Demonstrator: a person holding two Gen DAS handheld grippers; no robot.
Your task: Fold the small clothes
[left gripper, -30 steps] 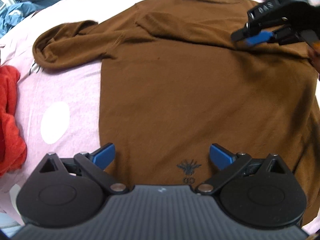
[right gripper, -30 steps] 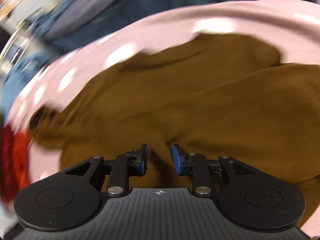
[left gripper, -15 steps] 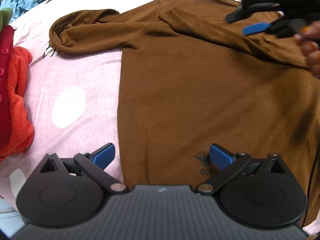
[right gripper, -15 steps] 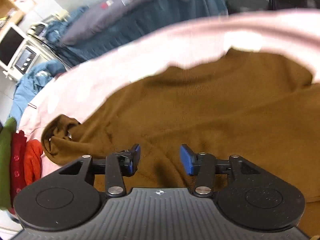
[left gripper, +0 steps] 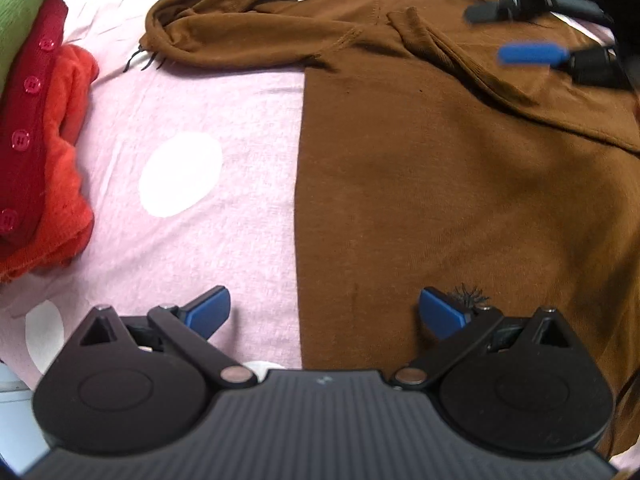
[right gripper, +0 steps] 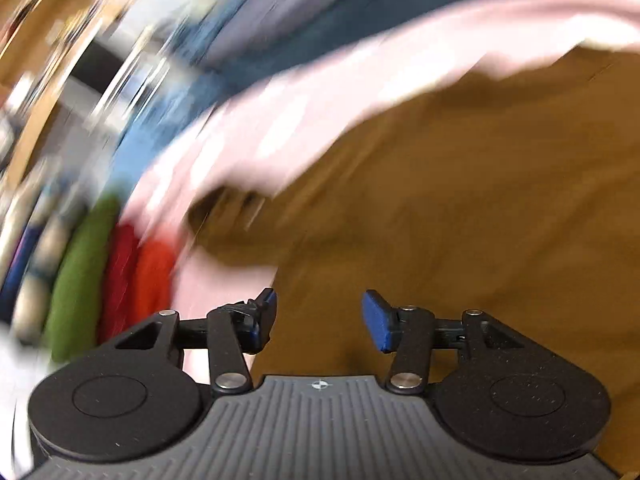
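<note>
A brown long-sleeved sweater (left gripper: 440, 168) lies flat on a pink sheet (left gripper: 208, 240). One sleeve (left gripper: 240, 32) stretches out to the far left; the other sleeve (left gripper: 472, 60) is folded across the chest. My left gripper (left gripper: 324, 312) is open and empty, straddling the sweater's left side edge near the hem. My right gripper (right gripper: 318, 318) is open and empty above the sweater (right gripper: 460, 200); it shows blurred at the top right of the left wrist view (left gripper: 532, 32). The right wrist view is motion-blurred.
A pile of red, orange and green clothes (left gripper: 36, 128) sits at the left edge of the sheet, also in the right wrist view (right gripper: 112, 272). Blue bedding (right gripper: 208, 64) and furniture lie beyond the sheet.
My left gripper has shifted left, so the sweater's side edge now lies between its fingers. My right gripper opened wider, letting go of the folded sleeve, and is swinging left.
</note>
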